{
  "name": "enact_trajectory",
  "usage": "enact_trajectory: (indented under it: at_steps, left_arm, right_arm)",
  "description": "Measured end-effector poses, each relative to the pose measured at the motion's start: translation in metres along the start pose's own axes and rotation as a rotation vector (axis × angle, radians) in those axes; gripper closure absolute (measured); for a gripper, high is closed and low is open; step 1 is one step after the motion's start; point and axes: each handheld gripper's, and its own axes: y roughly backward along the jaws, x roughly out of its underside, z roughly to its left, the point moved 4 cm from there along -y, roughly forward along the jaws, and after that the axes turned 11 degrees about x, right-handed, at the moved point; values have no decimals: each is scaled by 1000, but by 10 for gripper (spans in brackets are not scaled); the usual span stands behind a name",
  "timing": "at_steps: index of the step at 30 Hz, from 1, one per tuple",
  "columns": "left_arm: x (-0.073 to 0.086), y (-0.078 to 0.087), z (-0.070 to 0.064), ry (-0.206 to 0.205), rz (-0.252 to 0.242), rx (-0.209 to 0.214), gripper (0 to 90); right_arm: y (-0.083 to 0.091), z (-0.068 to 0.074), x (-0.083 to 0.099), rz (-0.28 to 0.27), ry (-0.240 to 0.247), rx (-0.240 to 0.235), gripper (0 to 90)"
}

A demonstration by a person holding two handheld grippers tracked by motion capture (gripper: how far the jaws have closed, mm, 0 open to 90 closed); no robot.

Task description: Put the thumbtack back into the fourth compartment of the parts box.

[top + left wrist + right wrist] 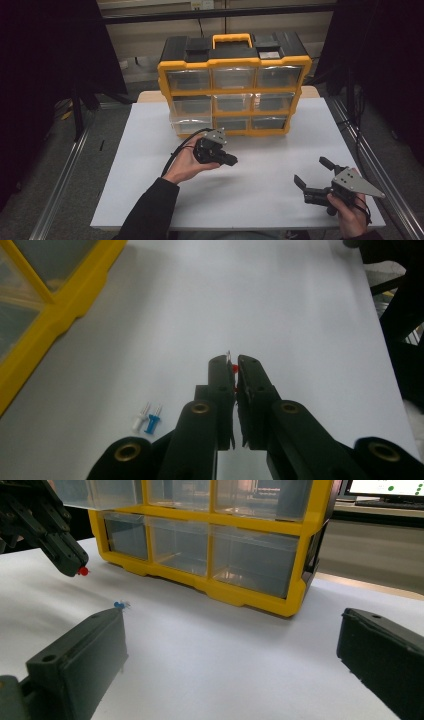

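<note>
While left tongs (pixel 233 365) pinch what looks like red pushpin (pixel 234 369), right tongs (pixel 230 645) gape wide.

Red push pin (pixel 234 369) pinched between black jaws of left gripper (pixel 233 361). Blue push pin (pixel 152 422) and white push pin (pixel 138 421) side by side on white table (pixel 280 175). Yellow-framed organizer (pixel 233 82) with clear drawers, black top, yellow handle. Right gripper (pixel 311 173) black with grey plate. Dark sleeve (pixel 150 210).
</note>
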Motion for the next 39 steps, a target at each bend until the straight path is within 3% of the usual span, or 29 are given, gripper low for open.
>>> enact_trajectory:
  at_steps: [1, 8, 11, 15, 22, 32, 39]
  left_arm:
    - [-1, 2, 0, -20, 5, -1, 857]
    - [-6, 14, -4, -24, -46, -18, 857]
    - [-9, 20, -5, -33, -44, -65, 857]
    - [-13, 27, -8, -45, -82, -85, 858]
    - [-21, 39, -15, -77, -123, -91, 858]
    - [-24, 61, -17, -86, -181, -124, 858]
    - [-28, 70, -23, -84, -225, -121, 858]
  right_arm:
    - [0, 0, 0, -1, -3, -1, 0]
    - [0, 0, 0, -4, -3, -2, 0]
    - [0, 0, 0, -5, -2, -2, 0]
    - [1, 0, 0, -4, -1, -4, 0]
    - [1, 0, -1, -6, -1, -4, 0]
    - [1, 0, -1, -9, 0, -5, 0]
    - [1, 0, -1, -10, -1, -5, 0]
